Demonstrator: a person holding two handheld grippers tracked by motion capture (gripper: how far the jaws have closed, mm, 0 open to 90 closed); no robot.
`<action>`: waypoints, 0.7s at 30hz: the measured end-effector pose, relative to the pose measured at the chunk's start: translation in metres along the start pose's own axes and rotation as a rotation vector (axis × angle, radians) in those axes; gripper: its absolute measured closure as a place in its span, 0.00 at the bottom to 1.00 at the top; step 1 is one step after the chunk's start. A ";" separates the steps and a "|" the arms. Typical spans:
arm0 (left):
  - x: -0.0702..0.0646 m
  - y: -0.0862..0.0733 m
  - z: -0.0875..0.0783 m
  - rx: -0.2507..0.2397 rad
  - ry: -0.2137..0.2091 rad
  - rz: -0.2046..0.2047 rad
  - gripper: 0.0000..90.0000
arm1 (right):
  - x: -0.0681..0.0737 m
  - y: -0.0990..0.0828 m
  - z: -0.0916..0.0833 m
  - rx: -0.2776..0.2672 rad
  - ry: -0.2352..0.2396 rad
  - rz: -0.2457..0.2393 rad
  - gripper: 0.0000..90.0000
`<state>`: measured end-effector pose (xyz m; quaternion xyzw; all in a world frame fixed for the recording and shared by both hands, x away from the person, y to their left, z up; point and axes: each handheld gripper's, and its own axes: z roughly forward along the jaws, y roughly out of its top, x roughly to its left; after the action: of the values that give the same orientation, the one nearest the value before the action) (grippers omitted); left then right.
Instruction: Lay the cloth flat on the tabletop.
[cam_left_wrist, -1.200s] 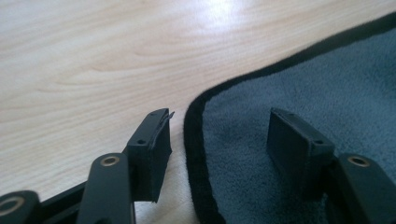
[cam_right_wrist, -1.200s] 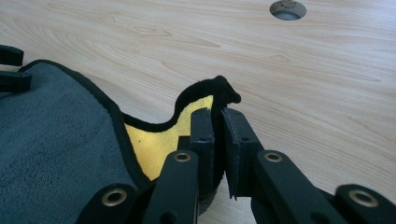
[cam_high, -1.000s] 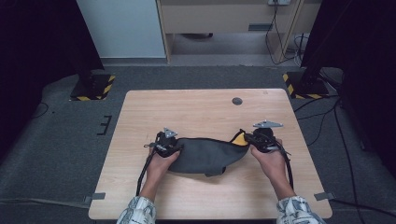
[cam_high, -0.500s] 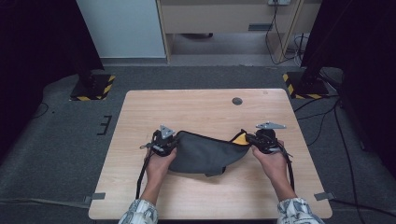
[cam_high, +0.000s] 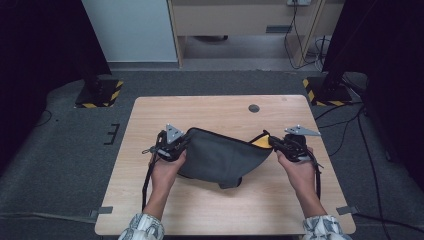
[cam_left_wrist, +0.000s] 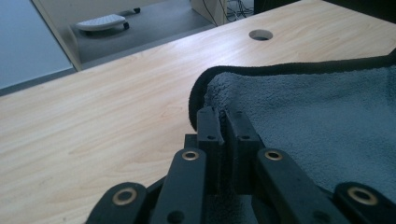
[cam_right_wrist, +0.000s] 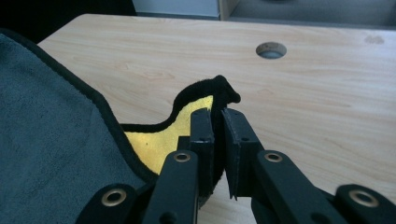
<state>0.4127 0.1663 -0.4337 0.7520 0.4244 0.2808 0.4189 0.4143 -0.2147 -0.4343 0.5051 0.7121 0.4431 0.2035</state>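
Two grippers hold one grey microfibre cloth (cam_high: 220, 157) by opposite corners above the wooden surface (cam_high: 215, 107). The left gripper (cam_high: 176, 145) has just finished closing its fingers, and they now clench the cloth's near left corner; in the left gripper view the black-bound edge (cam_left_wrist: 196, 88) curls just beyond the fingertips (cam_left_wrist: 208, 122) while the grey pile spreads away to their right. The right gripper (cam_high: 280, 144) has its fingers clamped on the opposite corner, where the cloth folds over and shows its yellow underside (cam_right_wrist: 180, 128); a small black tip of the hem (cam_right_wrist: 223, 88) stands just past those fingertips (cam_right_wrist: 201, 123). Between the two pairs of fingers the cloth hangs in a shallow curve, its lower fold (cam_high: 231, 182) sagging toward the person and near or on the surface; whether it touches cannot be told. A round cable hole (cam_high: 254, 108) lies in the surface well beyond both grippers, nearer the right one. Each hand (cam_high: 167, 167) wraps its gripper's body from below.
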 end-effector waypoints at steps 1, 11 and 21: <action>0.000 0.001 0.000 -0.002 0.000 0.000 0.95 | 0.000 0.002 -0.002 -0.006 -0.001 -0.004 0.92; -0.003 0.018 -0.015 -0.052 -0.006 -0.003 0.95 | 0.000 0.017 -0.025 -0.061 -0.009 -0.020 0.92; -0.006 0.034 -0.027 -0.083 -0.003 0.008 0.95 | 0.002 0.031 -0.039 -0.086 -0.025 -0.034 0.92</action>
<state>0.4028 0.1617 -0.3916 0.7360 0.4087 0.2990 0.4493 0.4013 -0.2264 -0.3871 0.4894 0.6982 0.4634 0.2414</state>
